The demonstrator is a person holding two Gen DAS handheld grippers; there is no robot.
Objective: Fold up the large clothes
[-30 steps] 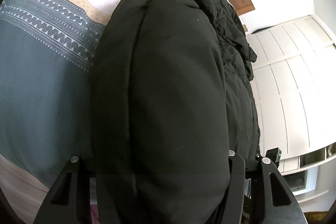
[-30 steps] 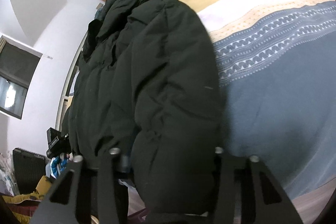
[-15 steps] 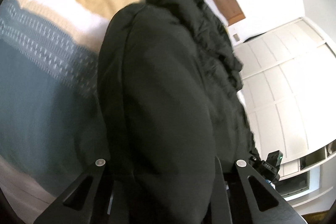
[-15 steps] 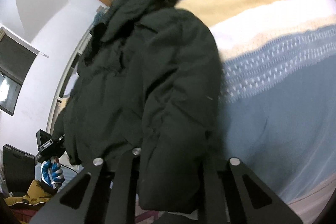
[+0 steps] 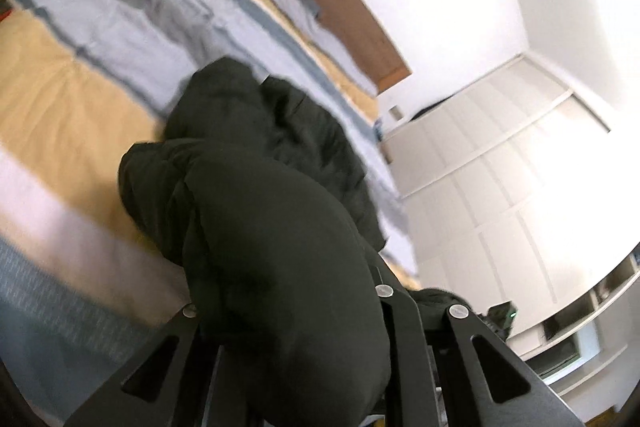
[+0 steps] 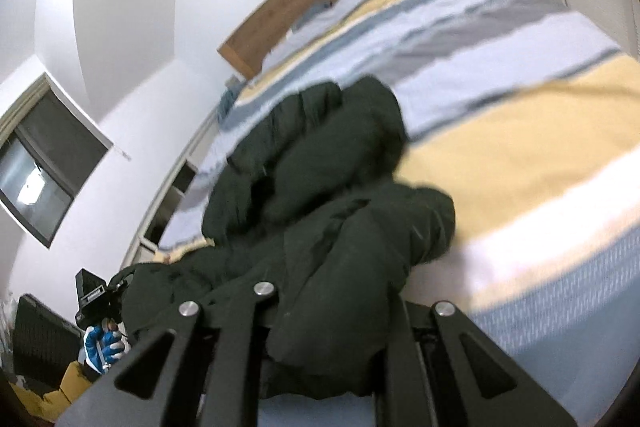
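Black: 1 jacket (image 5: 280, 267), 2 grippers clamping it.

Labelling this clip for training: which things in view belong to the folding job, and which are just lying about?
Job:
- black jacket
- left gripper, shut on it
- right gripper, shut on it
- bed

Lying about:
- headboard
- wardrobe
- window

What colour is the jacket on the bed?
Black, or very dark green: jacket, clearest in the right wrist view.
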